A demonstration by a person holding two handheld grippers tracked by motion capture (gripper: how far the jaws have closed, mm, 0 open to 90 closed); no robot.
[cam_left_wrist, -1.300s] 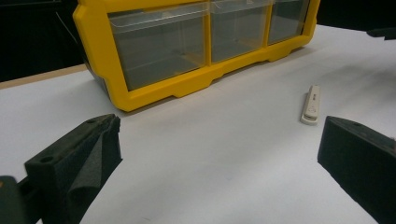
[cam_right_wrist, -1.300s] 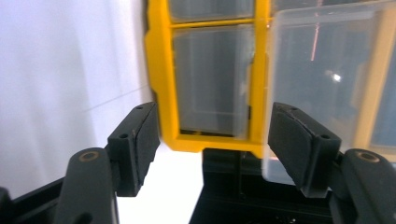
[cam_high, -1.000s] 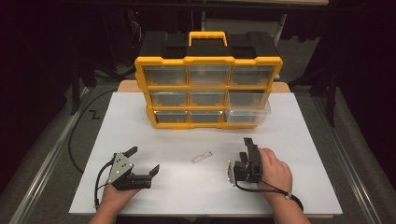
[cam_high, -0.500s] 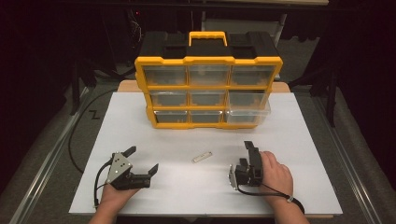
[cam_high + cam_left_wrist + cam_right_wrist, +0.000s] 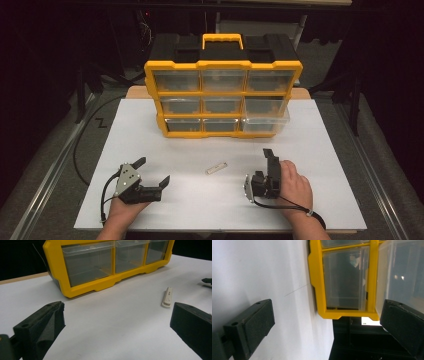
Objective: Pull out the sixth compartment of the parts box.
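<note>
Surface (image 5: 150, 130): white sheet over a wooden top, whose tan edge shows at the far corners.
Floor (image 5: 50, 150): grey, with a pale rail running along each side of the surface.
Surroundings: dark, black drapes behind and to both sides.
Furniture: black stand legs (image 5: 80, 95) at far left.
Light: from above, falling evenly on the surface.

No readable text, labels or numbers.

The yellow organizer box (image 5: 223, 85) in the upper middle of the frame carries no legible brand or label on its frame or clear drawers. The small white stick (image 5: 167, 297), at centre right of the left gripper view, bears a dark mark too small and blurred to read as a letter or figure. The white bench (image 5: 150, 145) is unmarked.
</note>
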